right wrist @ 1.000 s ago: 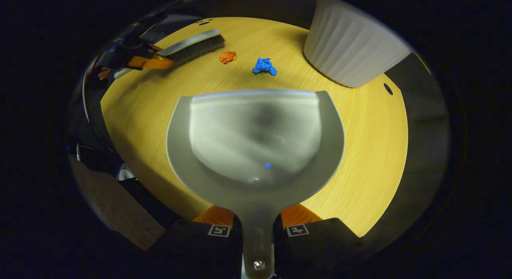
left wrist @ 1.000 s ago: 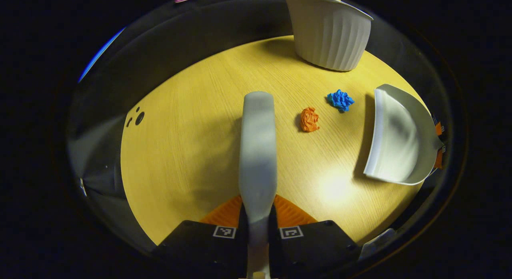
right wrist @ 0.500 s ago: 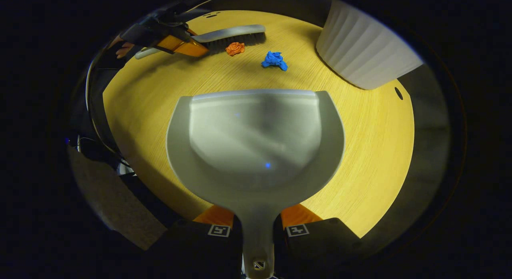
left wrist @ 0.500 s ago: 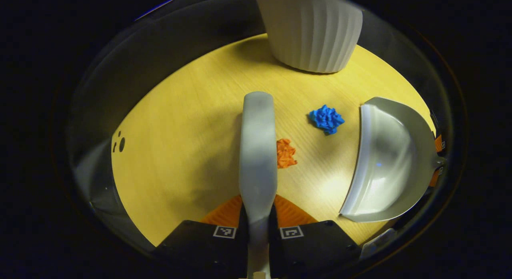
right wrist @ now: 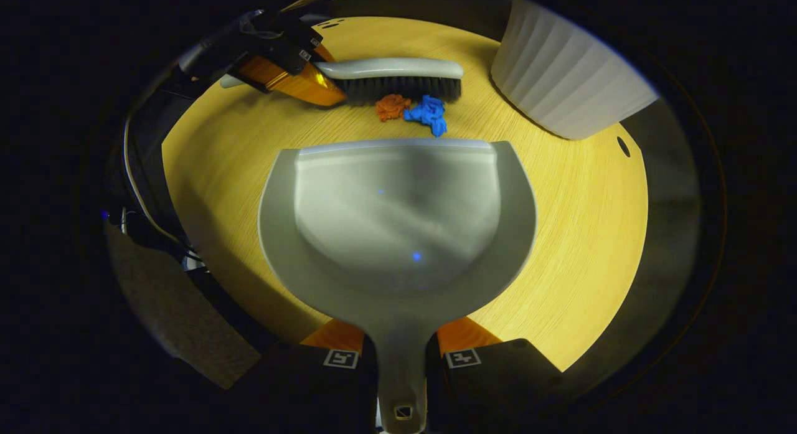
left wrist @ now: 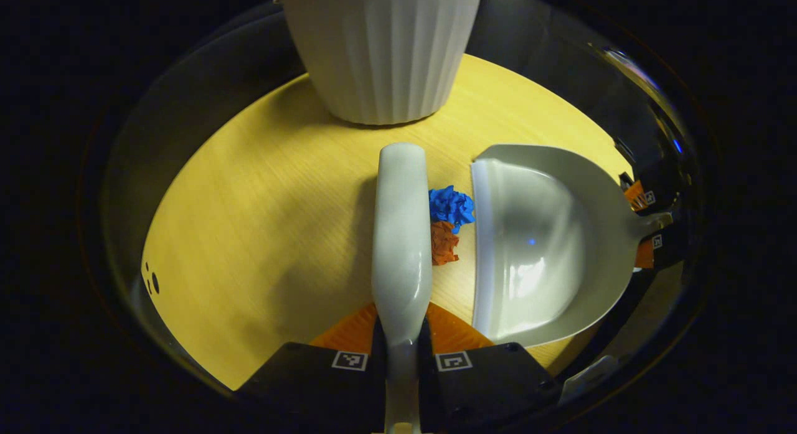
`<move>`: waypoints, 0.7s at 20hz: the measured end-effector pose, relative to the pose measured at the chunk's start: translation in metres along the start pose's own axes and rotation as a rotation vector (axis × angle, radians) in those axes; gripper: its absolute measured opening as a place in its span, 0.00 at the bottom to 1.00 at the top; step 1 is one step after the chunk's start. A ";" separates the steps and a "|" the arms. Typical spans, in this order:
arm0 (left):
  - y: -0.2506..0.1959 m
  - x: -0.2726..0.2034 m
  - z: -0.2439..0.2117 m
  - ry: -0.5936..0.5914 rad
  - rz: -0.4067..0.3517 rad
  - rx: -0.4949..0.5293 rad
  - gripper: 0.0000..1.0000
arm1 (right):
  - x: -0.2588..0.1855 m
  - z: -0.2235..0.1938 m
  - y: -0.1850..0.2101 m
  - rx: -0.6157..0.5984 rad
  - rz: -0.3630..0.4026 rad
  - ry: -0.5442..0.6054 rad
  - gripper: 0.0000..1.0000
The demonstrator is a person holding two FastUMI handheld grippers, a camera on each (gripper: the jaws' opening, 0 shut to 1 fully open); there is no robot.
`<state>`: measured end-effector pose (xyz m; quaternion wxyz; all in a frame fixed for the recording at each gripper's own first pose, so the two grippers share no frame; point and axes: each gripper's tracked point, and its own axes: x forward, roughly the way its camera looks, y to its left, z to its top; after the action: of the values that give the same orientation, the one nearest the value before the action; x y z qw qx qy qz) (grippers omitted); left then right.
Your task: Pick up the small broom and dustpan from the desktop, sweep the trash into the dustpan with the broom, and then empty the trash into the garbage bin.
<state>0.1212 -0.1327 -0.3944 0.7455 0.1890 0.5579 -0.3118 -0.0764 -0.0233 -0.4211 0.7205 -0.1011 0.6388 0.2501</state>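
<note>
On the wooden desktop [right wrist: 579, 247], the left gripper [left wrist: 401, 344] clamps the broom [left wrist: 401, 228] handle, its bristles against the orange paper wad [right wrist: 391, 106] and blue paper wad [right wrist: 426, 113]. These lie just before the dustpan [right wrist: 398, 228] lip, seemingly touching. Right gripper [right wrist: 401, 359] grips the dustpan handle; the white ribbed garbage bin [left wrist: 380, 48] stands behind.

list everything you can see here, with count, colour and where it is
broom: 1, pale grey with dark bristles, on the table behind the paper balls
dustpan: 1, grey, lip facing the paper balls
blue paper ball: 1, blue, between broom and dustpan
orange paper ball: 1, orange, beside the blue one
garbage bin: 1, white, ribbed, at the table's far side
table: 1, yellow wood
left gripper: 1, shut on the broom's handle
right gripper: 1, shut on the dustpan's handle
</note>
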 end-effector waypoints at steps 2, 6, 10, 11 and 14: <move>-0.020 -0.003 -0.005 0.000 -0.077 -0.012 0.25 | 0.000 -0.001 0.000 0.001 -0.002 -0.005 0.35; -0.042 -0.007 -0.011 -0.005 -0.185 -0.070 0.27 | 0.002 -0.005 0.001 0.014 0.001 -0.015 0.35; -0.060 -0.014 -0.022 0.032 -0.273 -0.117 0.25 | 0.013 0.003 -0.005 0.026 -0.001 -0.018 0.35; -0.063 -0.012 -0.029 0.049 -0.268 -0.102 0.25 | 0.011 0.005 -0.006 0.028 -0.002 -0.019 0.36; -0.060 -0.014 -0.024 0.014 -0.219 -0.098 0.25 | 0.012 0.007 -0.007 0.036 -0.016 -0.030 0.35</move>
<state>0.0609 -0.1582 -0.3847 0.7115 0.0923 0.5950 -0.3624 -0.0664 -0.0236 -0.4329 0.7339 -0.0896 0.6314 0.2341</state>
